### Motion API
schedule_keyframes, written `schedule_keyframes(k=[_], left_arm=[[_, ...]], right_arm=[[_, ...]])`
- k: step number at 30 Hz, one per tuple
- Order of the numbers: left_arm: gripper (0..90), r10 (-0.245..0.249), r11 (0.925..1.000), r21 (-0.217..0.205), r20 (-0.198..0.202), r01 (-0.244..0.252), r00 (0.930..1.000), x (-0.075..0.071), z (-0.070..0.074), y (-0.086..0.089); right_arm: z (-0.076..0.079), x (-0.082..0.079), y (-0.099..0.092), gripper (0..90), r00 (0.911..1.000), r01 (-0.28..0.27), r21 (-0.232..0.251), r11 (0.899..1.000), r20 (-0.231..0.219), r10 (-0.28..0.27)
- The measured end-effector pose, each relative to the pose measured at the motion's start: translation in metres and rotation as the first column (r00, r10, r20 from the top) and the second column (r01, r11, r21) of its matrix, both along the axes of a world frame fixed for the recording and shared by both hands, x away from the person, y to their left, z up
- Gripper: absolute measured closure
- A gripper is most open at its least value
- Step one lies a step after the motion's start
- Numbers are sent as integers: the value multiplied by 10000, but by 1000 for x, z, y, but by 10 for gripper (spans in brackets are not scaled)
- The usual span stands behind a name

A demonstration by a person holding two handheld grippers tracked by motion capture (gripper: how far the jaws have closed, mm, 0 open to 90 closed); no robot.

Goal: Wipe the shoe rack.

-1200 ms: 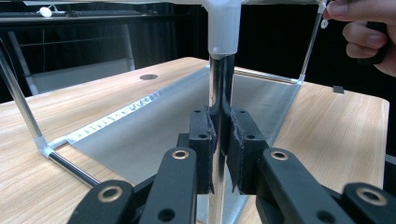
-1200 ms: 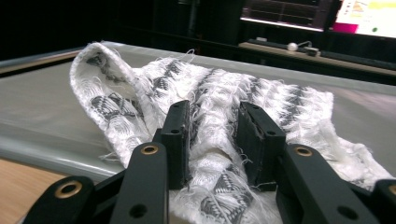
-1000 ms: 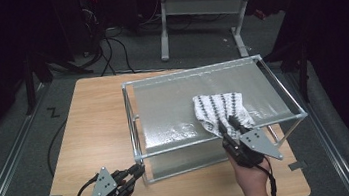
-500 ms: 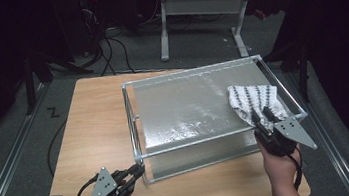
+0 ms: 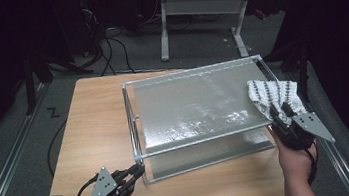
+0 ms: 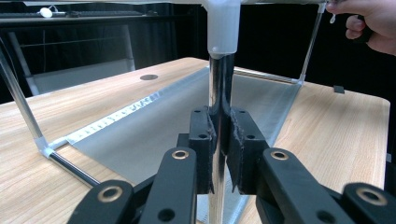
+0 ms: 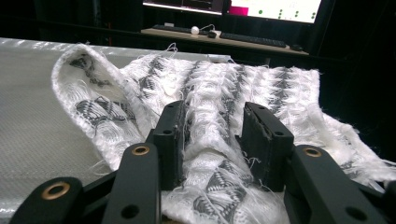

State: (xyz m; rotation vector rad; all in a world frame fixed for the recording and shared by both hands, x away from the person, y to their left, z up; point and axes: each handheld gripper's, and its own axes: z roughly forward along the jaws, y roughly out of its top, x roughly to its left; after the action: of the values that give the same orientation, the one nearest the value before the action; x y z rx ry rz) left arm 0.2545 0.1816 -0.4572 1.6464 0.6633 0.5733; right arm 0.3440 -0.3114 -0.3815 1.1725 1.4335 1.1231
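Cloth is parked at the far right end of the rack's shiny top sheet with one edge hanging off the side, so the wiping looks mostly done, just that right edge left, I'd guess. The right gripper has it bunched between its jaws, pinching a fold, while the left gripper is clamped tight on the rack's near corner post to steady it. It's a white, frayed rag with dark zigzag stripes, crumpled and folded over at one corner.

One two-tier metal-framed rack, one patterned white cloth and two hand-held claws, left claw and right claw, share one wooden surface.
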Motion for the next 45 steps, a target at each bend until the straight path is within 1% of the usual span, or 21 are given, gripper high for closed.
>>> schedule_keyframes(k=[5,14,21,30,32,37,40,42,44,45], left_arm=[[807,6,10000,-13,-6,-6,10000,0,0,0],[807,1,10000,-38,8,-1,10000,0,-1,0],[807,0,10000,-53,24,0,10000,0,-1,0],[807,12,10000,-45,27,-12,10000,0,-1,0],[807,19,10000,-41,24,-19,10000,0,-1,0],[807,34,10000,-45,23,-33,10000,0,-1,0],[807,47,10000,-32,14,-47,10000,-1,-1,0],[807,55,10000,-33,17,-55,10000,-1,-1,0],[807,57,10000,-33,10,-57,10000,-1,-1,0],[807,56,10000,-32,9,-56,10000,-1,-1,0]], right_arm=[[-1,1,1,600,10000,-32,112,9999,12,32],[-4,0,11,592,9994,-332,378,9987,140,327],[-6,-6,33,590,9968,-763,421,9962,255,752],[-7,-17,71,592,9904,-1366,473,9895,285,1353],[-7,-19,79,594,9877,-1543,497,9868,316,1528],[-7,-26,100,598,9757,-2181,534,9745,357,2164],[-7,-31,116,603,9658,-2584,478,9648,359,2569],[-7,-34,127,604,9573,-2882,441,9566,385,2866],[-7,-36,136,605,9512,-3073,391,9508,403,3058],[-7,-37,142,608,9466,-3215,382,9461,404,3200]])
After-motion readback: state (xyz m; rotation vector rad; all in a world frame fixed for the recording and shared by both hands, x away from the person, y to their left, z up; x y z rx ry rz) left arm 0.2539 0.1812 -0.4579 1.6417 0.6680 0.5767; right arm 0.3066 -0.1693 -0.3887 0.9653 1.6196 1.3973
